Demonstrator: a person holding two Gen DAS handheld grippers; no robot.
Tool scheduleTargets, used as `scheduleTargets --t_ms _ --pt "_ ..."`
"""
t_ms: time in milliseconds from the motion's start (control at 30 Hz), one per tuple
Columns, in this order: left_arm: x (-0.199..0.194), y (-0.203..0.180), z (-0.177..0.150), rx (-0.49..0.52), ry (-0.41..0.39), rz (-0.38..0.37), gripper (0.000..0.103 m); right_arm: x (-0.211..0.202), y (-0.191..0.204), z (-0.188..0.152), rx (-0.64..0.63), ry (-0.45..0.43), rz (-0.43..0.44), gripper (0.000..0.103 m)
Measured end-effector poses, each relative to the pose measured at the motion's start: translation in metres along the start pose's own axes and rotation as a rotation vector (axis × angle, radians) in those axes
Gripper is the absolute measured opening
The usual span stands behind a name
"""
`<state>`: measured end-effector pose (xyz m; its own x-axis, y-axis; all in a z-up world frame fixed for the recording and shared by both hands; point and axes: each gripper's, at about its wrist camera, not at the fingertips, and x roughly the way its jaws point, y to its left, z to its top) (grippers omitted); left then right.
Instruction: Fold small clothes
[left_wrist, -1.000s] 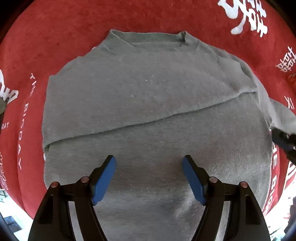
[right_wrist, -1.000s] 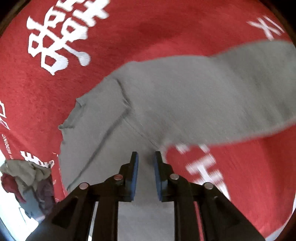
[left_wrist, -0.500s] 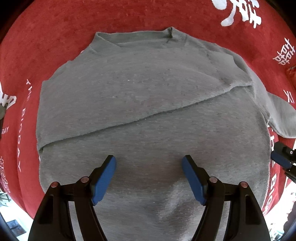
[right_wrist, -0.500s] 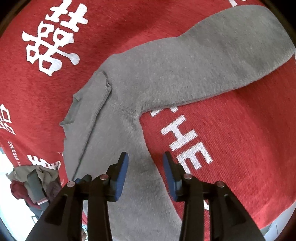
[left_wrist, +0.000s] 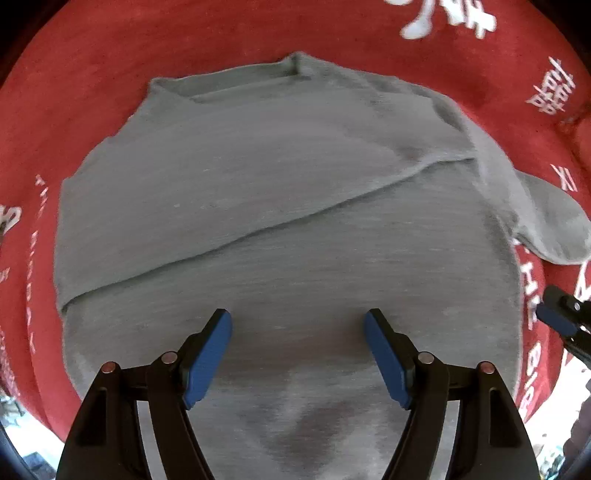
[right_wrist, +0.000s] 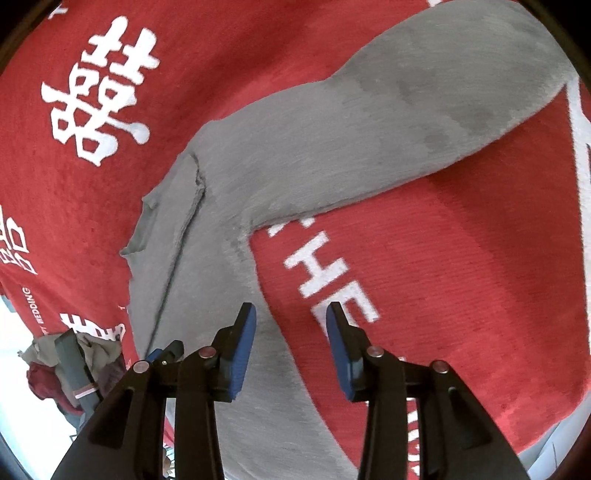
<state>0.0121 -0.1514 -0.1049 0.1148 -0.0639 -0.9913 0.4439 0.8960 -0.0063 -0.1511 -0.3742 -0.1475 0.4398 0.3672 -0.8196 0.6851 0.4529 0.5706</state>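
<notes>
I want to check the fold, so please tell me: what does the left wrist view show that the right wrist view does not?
Only the left wrist view shows one sleeve folded across the sweater's body.

Only the right wrist view shows the other sleeve spread full on the red cloth, and a clothes pile.

Both show the grey sweater, its collar, and each view's own open jaws.

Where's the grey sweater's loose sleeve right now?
In the right wrist view, the unfolded sleeve stretches to the upper right across the red printed cloth.
</notes>
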Motion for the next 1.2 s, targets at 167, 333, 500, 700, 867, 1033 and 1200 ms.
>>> scheduleTargets --t_ms 167,333,500,700,867,1033,1200 --pt "-0.005 -0.032 0.006 0.050 -0.011 -0.056 0.100 -0.024 -0.026 0.015 0.050 -0.068 0.012 0.053" --pt "-0.010 -0.069 0.015 0.097 -0.030 -0.083 0.103 -0.057 -0.063 0.031 0.130 -0.176 0.017 0.056" --pt "0.002 -0.098 0.030 0.114 -0.006 -0.090 0.103 -0.082 -0.104 0.046 0.209 -0.263 0.009 0.056" --pt "0.022 -0.123 0.052 0.122 0.012 -0.148 0.103 -0.095 -0.141 0.057 0.324 -0.349 0.117 0.056" --pt "0.021 -0.160 0.075 0.120 -0.061 -0.135 0.103 -0.091 -0.146 0.079 0.301 -0.395 0.183 0.056" --pt "0.026 -0.168 0.092 0.106 -0.104 -0.083 0.103 -0.087 -0.144 0.098 0.315 -0.417 0.233 0.056" --pt "0.032 -0.169 0.099 0.112 -0.136 -0.025 0.103 -0.082 -0.148 0.105 0.392 -0.377 0.348 0.007"
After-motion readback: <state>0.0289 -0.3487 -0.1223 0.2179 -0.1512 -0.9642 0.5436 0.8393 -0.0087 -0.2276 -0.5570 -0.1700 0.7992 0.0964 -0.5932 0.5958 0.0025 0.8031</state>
